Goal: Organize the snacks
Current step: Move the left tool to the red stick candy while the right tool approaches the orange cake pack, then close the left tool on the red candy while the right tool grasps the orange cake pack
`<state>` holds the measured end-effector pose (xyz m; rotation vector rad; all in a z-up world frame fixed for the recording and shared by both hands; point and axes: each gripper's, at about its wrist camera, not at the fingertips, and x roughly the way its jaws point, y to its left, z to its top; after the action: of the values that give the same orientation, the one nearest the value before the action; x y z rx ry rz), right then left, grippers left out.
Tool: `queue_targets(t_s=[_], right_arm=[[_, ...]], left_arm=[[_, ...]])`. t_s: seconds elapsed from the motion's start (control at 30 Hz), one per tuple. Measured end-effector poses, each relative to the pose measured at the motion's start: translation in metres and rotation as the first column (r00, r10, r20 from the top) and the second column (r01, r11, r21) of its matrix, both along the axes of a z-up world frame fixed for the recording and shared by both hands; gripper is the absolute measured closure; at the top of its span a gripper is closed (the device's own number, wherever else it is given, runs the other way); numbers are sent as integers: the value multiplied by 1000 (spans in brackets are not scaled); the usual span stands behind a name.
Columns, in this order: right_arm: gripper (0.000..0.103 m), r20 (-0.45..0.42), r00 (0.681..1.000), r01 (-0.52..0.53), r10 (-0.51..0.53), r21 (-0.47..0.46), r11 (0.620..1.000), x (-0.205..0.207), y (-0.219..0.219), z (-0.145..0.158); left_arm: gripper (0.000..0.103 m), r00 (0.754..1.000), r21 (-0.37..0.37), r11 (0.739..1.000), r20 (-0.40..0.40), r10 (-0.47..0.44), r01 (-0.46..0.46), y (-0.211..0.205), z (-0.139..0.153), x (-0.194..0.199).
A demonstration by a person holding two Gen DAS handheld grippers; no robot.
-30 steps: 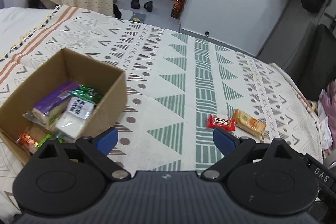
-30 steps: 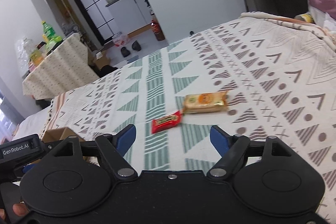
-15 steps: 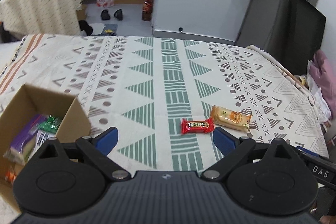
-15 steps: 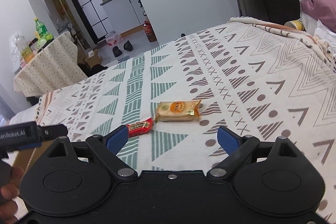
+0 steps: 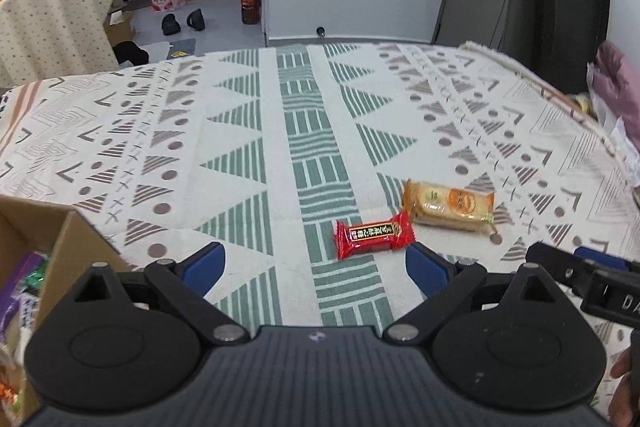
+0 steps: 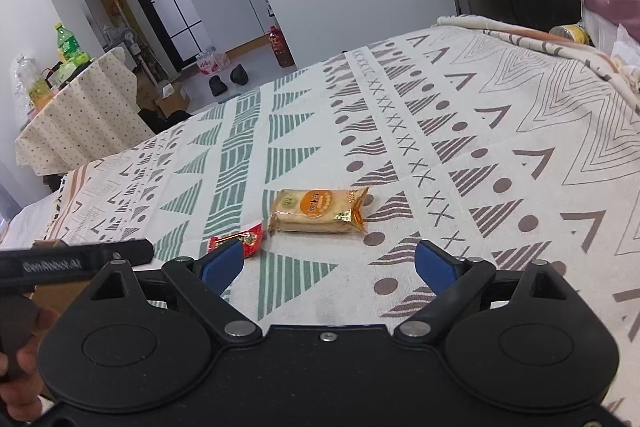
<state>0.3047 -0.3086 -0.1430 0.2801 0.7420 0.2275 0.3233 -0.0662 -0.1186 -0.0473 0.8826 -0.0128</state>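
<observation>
Patterned in green triangles and grey dots, the bedspread (image 5: 280, 131) covers a bed in a small flat, with a kitchen doorway and a cloth-draped side table beyond it. Take the cardboard box (image 5: 60, 239) as your landmark: it sits at the left edge of the left wrist view, already holding several wrapped snacks.

Two snacks lie loose on the bedspread, well to the right of the box: one red candy bar (image 5: 374, 234) and one orange-and-gold biscuit pack (image 5: 450, 205), which lies just beyond the bar's right end, touching or nearly so.

Your left hand-held gripper (image 5: 316, 265) hovers with its blue pads spread wide and nothing between them; the red bar lies just ahead of its right pad. Your right hand-held gripper (image 6: 330, 261) is likewise spread and empty, with the biscuit pack just ahead of the gap and the red bar partly hidden behind its left pad.

The step in hand looks like the pick-up of these last two. Lower each gripper so that its pads straddle the short width of the wrapper, not its length. Centre the pack between the pads before you squeeze, and press lightly into the soft bedspread so that the lower edge is caught. Because the two packets lie so close, take one cleanly first, or keep the tools apart, so that neither nudges the other packet away.
</observation>
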Motion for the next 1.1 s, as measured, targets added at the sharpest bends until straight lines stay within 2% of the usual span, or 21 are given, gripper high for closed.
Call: queue_targets(t_s=[0.2, 0.53, 0.67, 1.0, 1.1], right_arm=[[11, 1, 1000, -2, 2, -27, 1000, 17, 5, -12], [11, -19, 1000, 7, -7, -18, 1000, 45, 7, -32], [11, -26, 1000, -8, 7, -48, 999, 53, 13, -40], [11, -7, 1000, -25, 24, -93, 995, 77, 24, -50], [11, 23, 1000, -18, 20, -80, 997, 81, 24, -49]], left_arm=[[7, 999, -7, 1000, -38, -7, 7, -6, -28, 21], [7, 997, 30, 999, -75, -34, 36, -19, -65, 52], [7, 996, 37, 999, -86, -23, 26, -16, -77, 60], [8, 1000, 58, 998, 8, -13, 13, -13, -79, 69], [13, 1000, 33, 999, 19, -8, 8, -11, -80, 69]])
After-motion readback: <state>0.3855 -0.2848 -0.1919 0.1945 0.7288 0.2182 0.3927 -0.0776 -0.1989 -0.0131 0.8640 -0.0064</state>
